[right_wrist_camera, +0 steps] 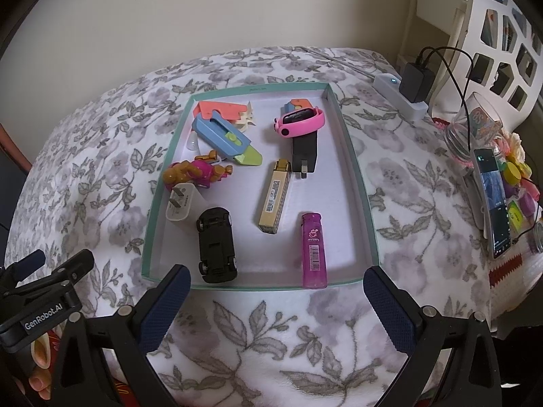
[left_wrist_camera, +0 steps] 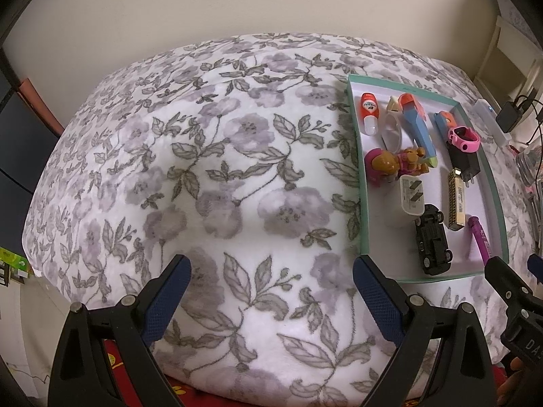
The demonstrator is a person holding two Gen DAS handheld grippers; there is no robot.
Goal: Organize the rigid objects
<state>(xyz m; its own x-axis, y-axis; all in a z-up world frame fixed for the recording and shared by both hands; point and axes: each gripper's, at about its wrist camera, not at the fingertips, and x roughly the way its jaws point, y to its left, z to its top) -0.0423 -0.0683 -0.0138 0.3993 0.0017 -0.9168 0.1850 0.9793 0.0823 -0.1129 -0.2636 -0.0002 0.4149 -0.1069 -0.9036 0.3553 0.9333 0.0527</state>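
Observation:
A teal-rimmed box lid [right_wrist_camera: 353, 149] [left_wrist_camera: 493, 183] lies on a floral blanket and holds several small items: a black toy car [right_wrist_camera: 217, 249] [left_wrist_camera: 432, 244], a purple lighter [right_wrist_camera: 314, 249] [left_wrist_camera: 480, 237], a gold stick [right_wrist_camera: 274, 195], a white plug [right_wrist_camera: 180, 205], a pink dog figure [right_wrist_camera: 198, 171] [left_wrist_camera: 390, 162], a blue and orange toy cutter [right_wrist_camera: 224, 134], a pink watch [right_wrist_camera: 300, 118] on a black adapter [right_wrist_camera: 305, 151], and an orange tube [left_wrist_camera: 369, 110]. My right gripper [right_wrist_camera: 276, 291] is open in front of the lid's near edge. My left gripper [left_wrist_camera: 271, 278] is open over bare blanket, left of the lid.
The floral blanket [left_wrist_camera: 210, 169] covers the whole surface. Right of the lid are a power strip with a black charger [right_wrist_camera: 415, 79], a glass jar [right_wrist_camera: 470, 129], a phone [right_wrist_camera: 495, 200] and colourful small things [right_wrist_camera: 517, 183]. A wall stands behind.

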